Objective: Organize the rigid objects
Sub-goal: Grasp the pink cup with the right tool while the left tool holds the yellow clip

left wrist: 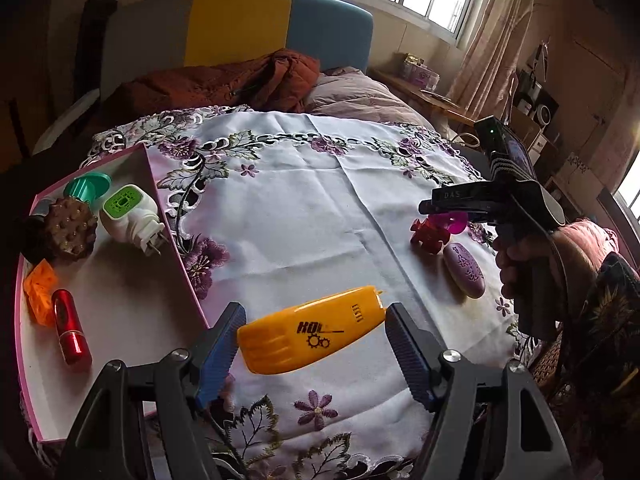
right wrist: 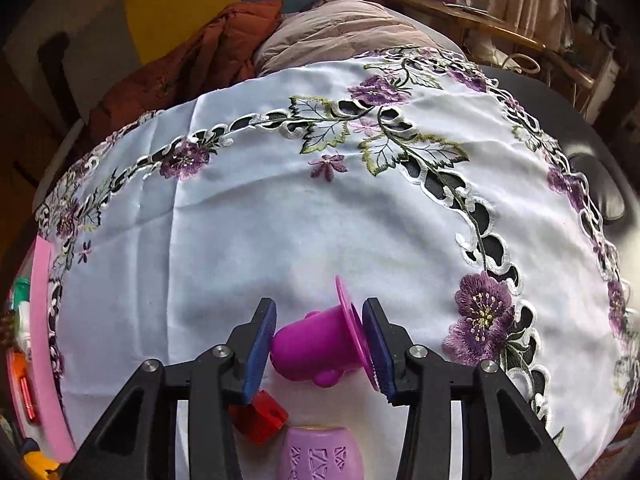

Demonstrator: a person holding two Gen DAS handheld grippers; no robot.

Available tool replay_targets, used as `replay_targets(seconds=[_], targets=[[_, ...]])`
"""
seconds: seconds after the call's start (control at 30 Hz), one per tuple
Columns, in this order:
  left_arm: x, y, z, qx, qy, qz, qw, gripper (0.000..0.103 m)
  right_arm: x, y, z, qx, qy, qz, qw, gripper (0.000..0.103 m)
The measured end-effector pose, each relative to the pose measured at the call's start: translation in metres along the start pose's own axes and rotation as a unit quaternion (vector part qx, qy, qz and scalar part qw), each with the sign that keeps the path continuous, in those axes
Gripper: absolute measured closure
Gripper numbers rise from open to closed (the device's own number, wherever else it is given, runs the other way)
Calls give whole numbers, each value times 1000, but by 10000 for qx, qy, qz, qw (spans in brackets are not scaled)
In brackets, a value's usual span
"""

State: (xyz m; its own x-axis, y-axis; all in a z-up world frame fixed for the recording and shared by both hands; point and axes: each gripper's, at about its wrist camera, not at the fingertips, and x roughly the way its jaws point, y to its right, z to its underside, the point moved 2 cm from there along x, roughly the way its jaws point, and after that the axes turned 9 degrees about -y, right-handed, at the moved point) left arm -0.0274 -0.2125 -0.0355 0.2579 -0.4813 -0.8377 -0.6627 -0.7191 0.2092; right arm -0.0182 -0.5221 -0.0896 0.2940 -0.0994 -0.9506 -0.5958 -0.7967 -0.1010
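— Where's the yellow case (left wrist: 310,328)?
— On the cloth (left wrist: 304,200) beside the pink tray (left wrist: 120,312), between the spread left gripper (left wrist: 314,354) fingers.
— The right gripper (right wrist: 320,344)?
— Pinching a magenta cup (right wrist: 320,340); red block (right wrist: 262,416) and purple oval (right wrist: 318,454) lie just beneath.

The left gripper (left wrist: 312,344) sits low and near, jaws spread wide. The right gripper (right wrist: 320,344), farther right, has its jaws narrowed, apparently pinching. A bare hand (left wrist: 520,256) grips its handle, fingers curled.
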Motion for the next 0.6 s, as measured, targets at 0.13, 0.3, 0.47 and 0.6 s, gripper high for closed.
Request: replay_targets(seconds=[0.13, 0.3, 0.47, 0.6], targets=[[-4, -3, -1, -44, 79, -59, 9999, 30, 8, -2, 3, -111, -179, 152, 9997, 52], [-11, -7, -3, -88, 189, -151, 9997, 30, 9, 0, 5, -74, -250, 247, 9994, 51], [-15, -12, -3, -158, 246, -223, 9993, 30, 8, 2, 5, -76, -243, 319, 9992, 51], [-20, -14, -4, -159, 314, -288, 9990, 30, 7, -2, 5, -228, -209, 455, 9985, 52]])
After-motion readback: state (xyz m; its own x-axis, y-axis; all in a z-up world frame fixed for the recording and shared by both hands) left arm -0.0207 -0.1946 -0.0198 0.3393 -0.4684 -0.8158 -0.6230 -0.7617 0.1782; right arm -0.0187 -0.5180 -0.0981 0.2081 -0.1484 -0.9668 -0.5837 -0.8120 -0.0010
